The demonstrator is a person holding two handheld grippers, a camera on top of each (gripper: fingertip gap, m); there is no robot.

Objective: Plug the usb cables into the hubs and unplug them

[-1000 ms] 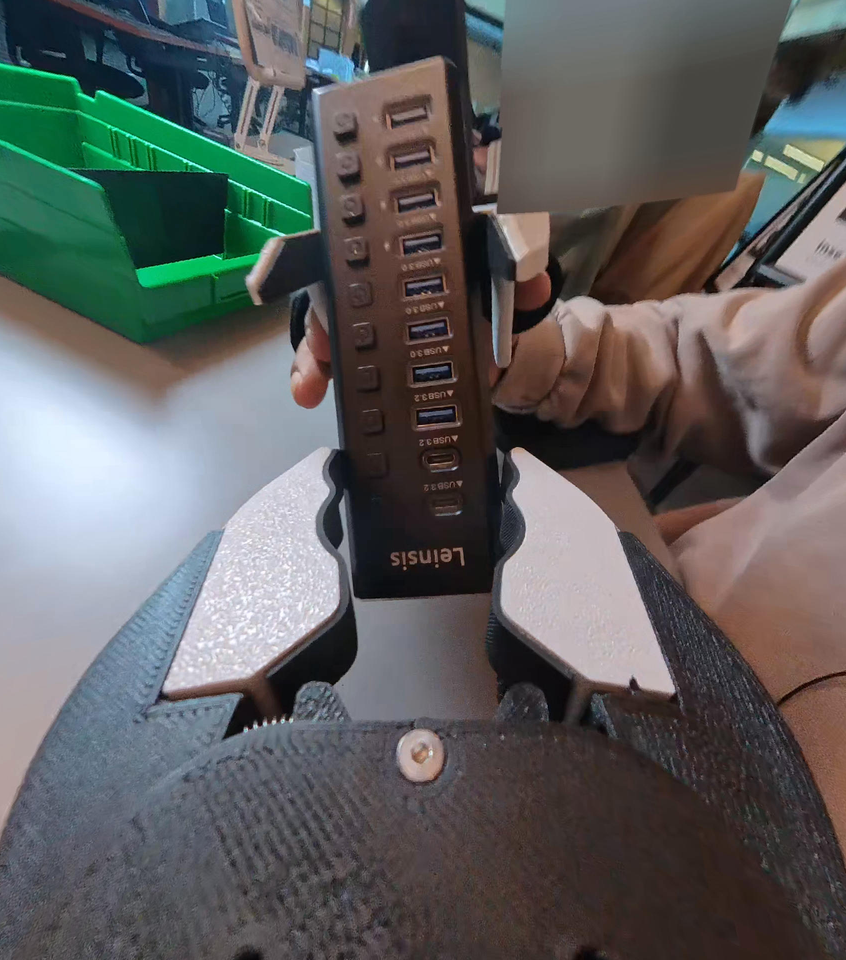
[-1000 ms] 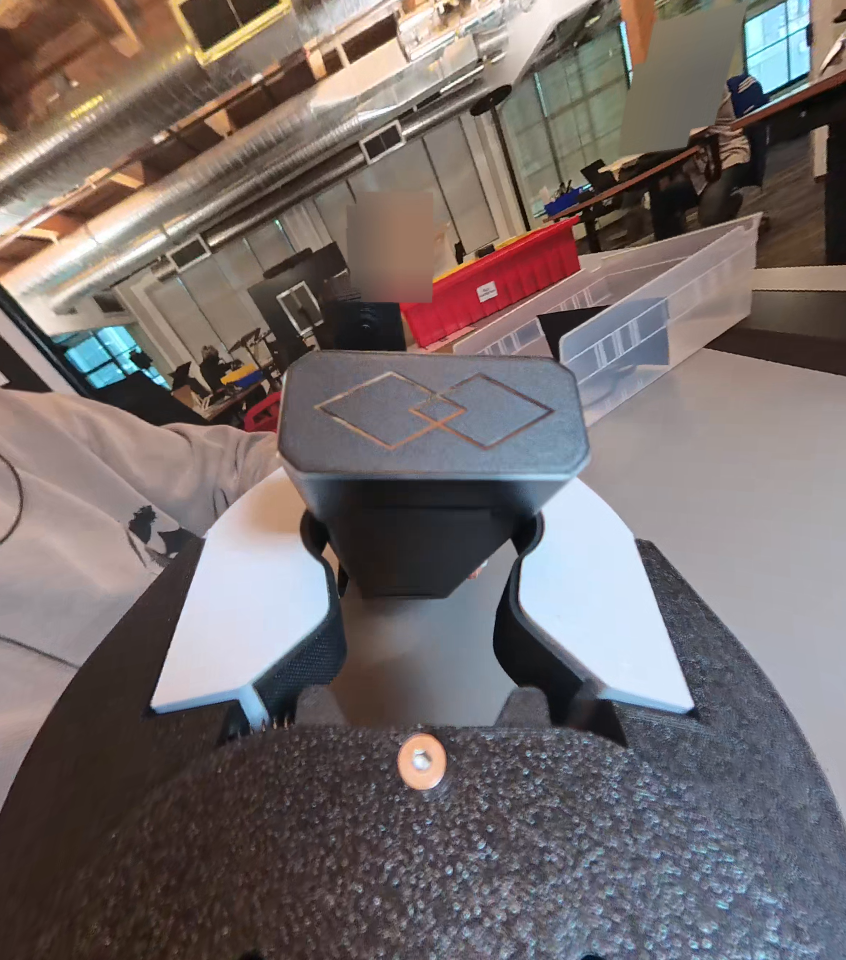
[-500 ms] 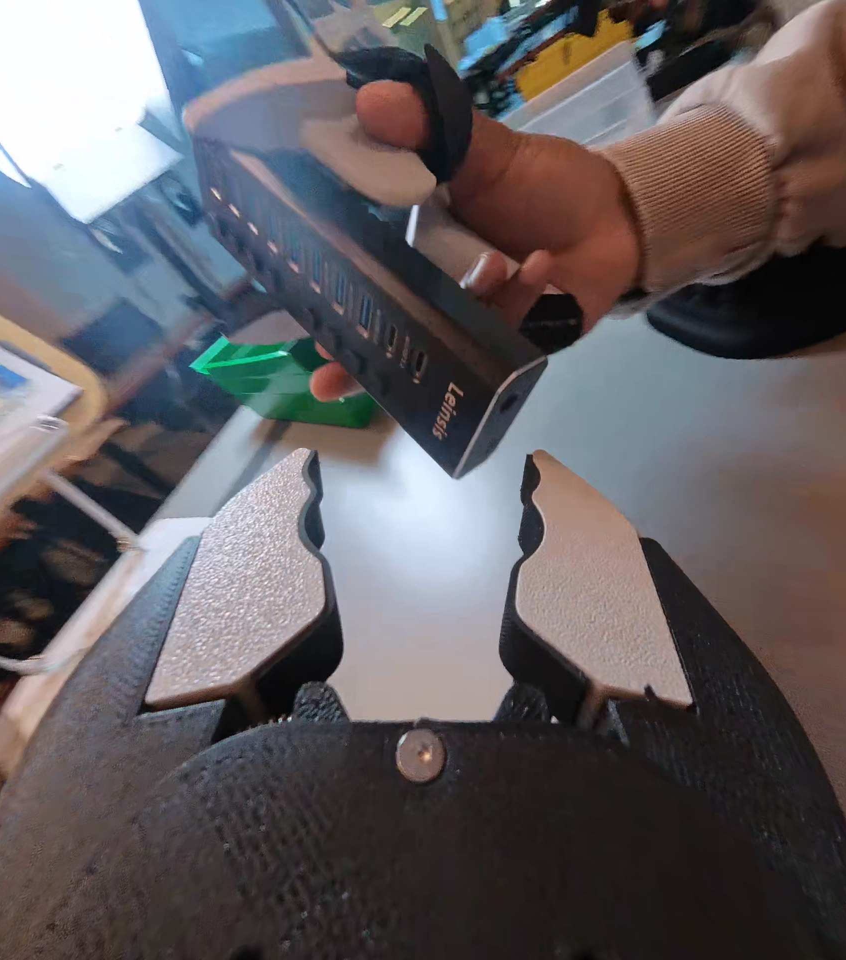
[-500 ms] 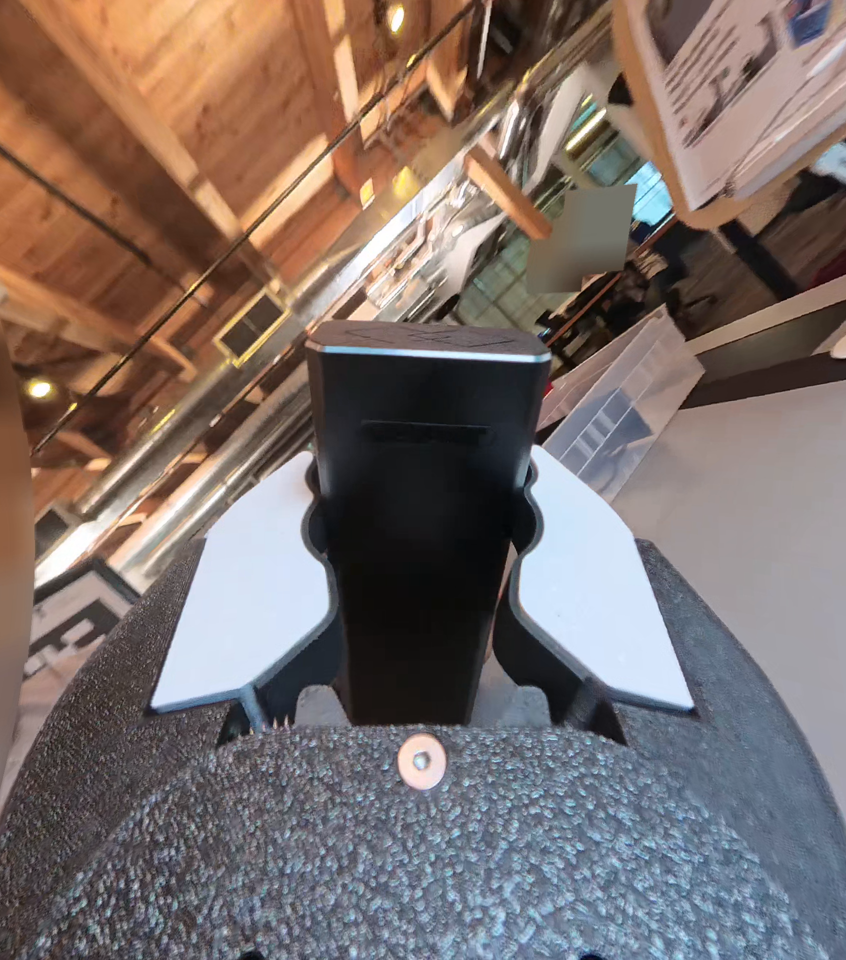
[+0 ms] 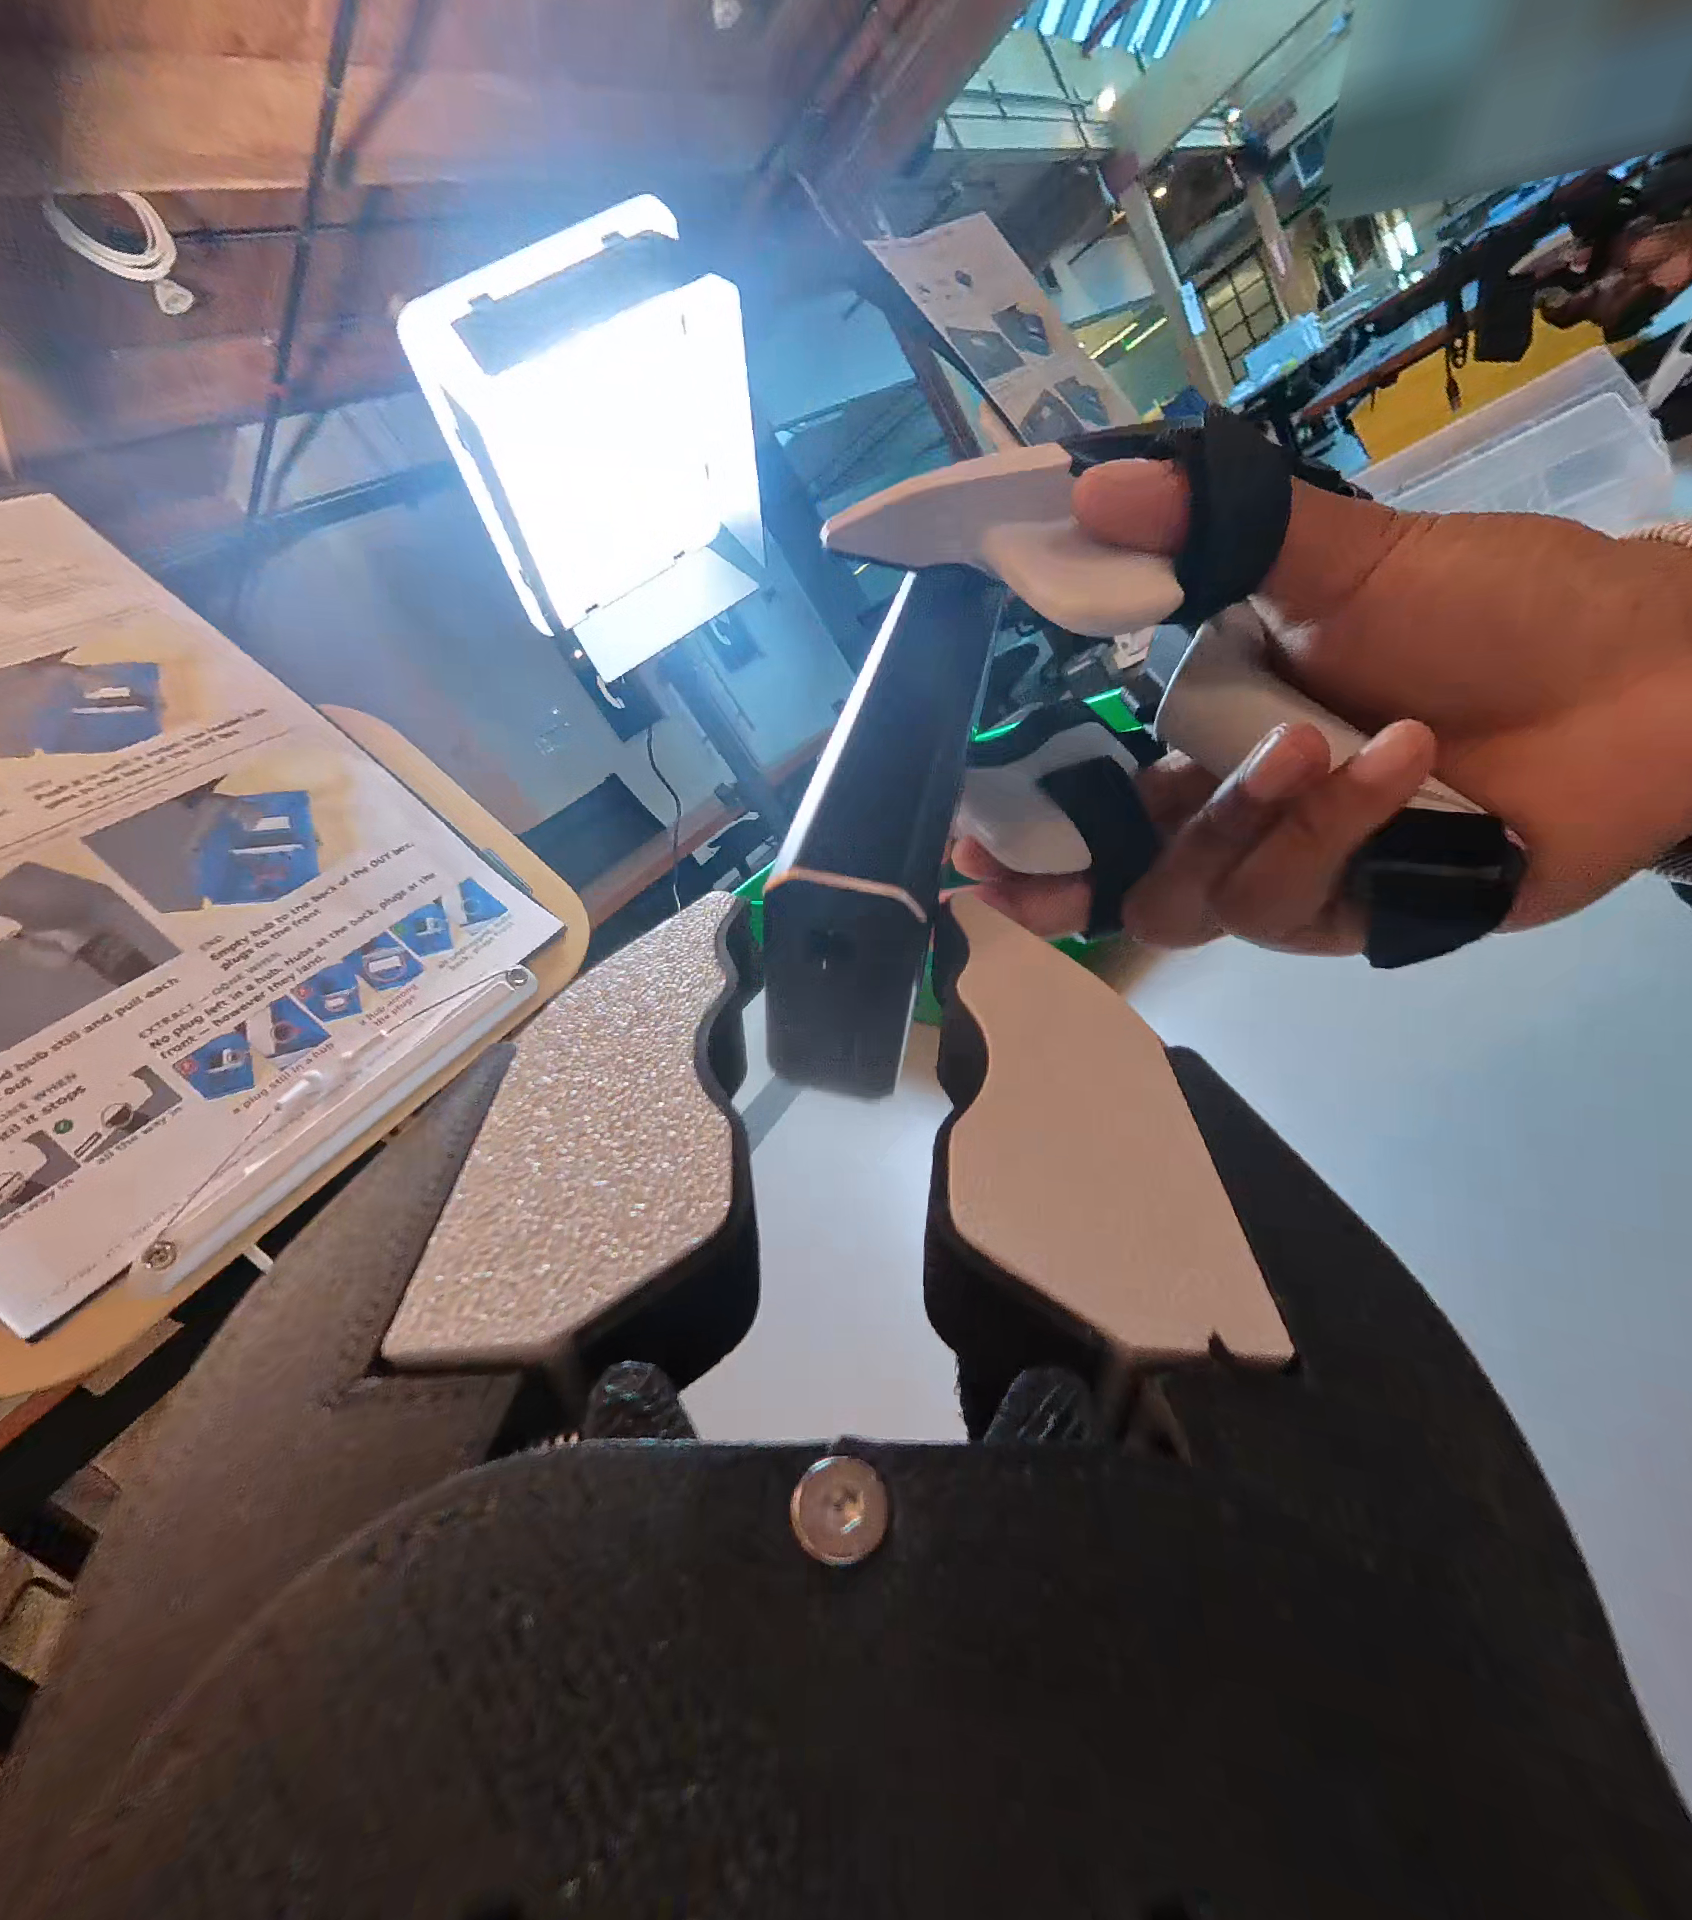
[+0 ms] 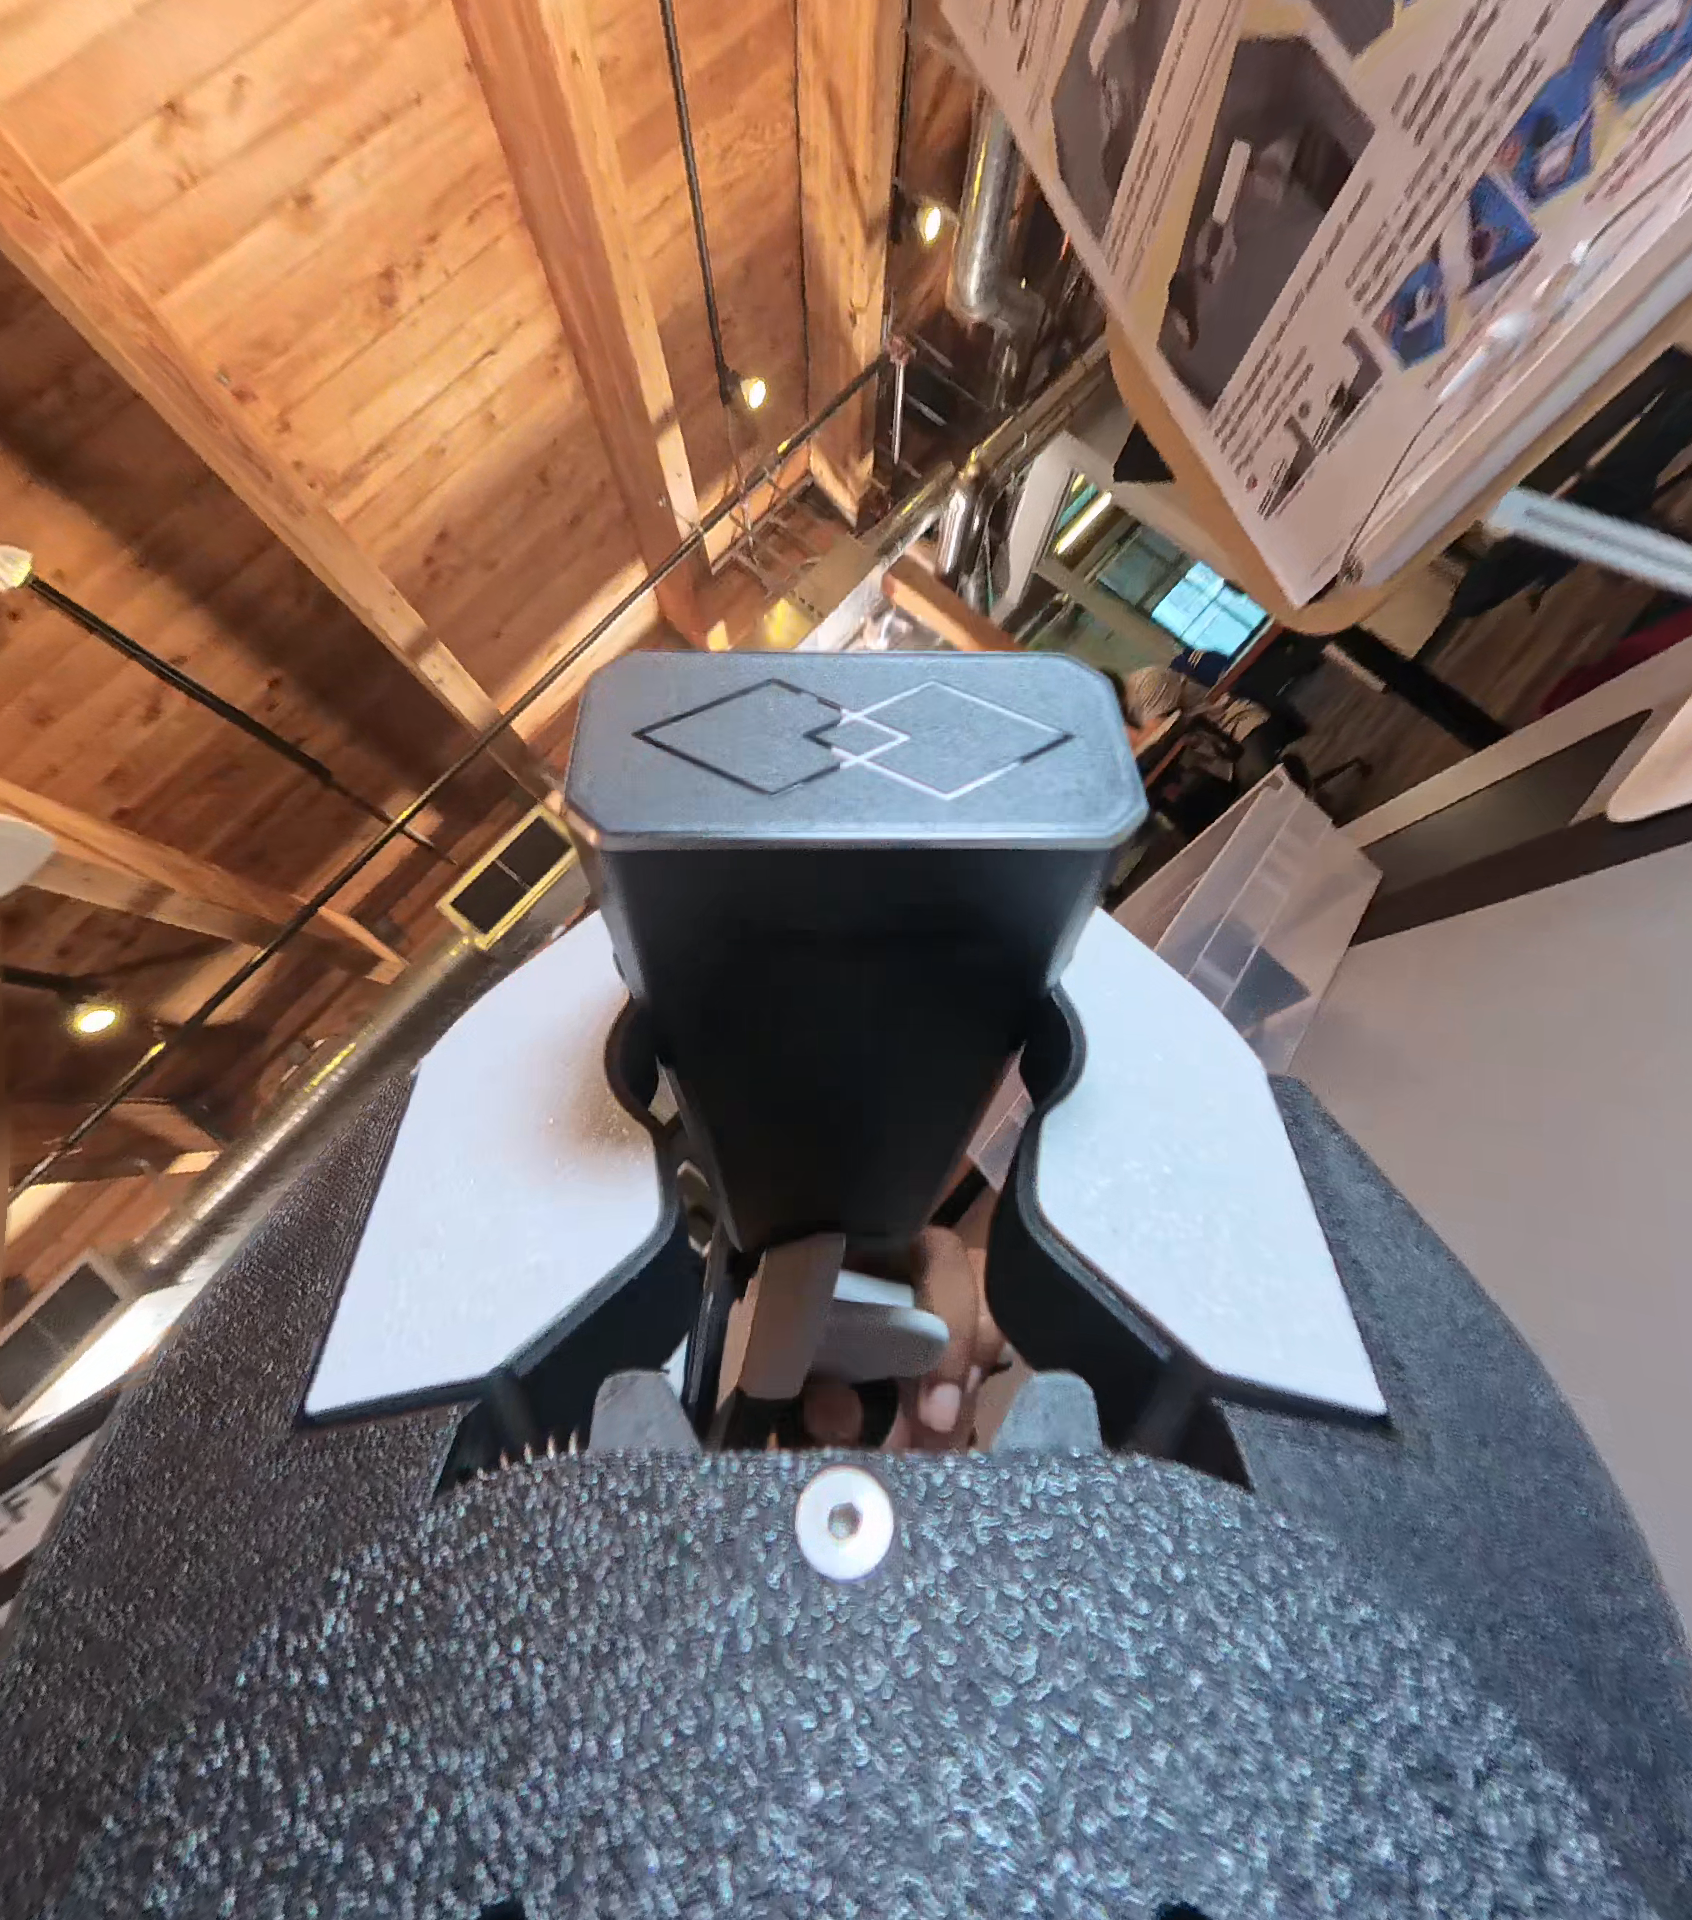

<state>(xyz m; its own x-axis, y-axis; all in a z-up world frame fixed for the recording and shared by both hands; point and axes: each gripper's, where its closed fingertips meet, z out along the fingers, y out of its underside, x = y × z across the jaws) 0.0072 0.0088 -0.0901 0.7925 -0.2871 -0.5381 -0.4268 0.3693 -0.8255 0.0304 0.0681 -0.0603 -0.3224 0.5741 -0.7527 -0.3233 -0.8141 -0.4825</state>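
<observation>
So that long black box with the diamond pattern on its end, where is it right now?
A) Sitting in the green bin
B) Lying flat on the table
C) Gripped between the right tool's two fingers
C: in the right wrist view the right gripper has both white fingers pressed against the black hub, lifted toward the ceiling.

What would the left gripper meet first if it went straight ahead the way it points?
Most likely the near end of the black hub, already between the left gripper's fingertips and held farther up by the right gripper; contact is unclear.

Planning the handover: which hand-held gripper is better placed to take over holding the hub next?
Left. The left hand-held gripper has its jaws open around the near end of the hub, not yet clamped. The right hand-held gripper already grips it farther up.
</observation>
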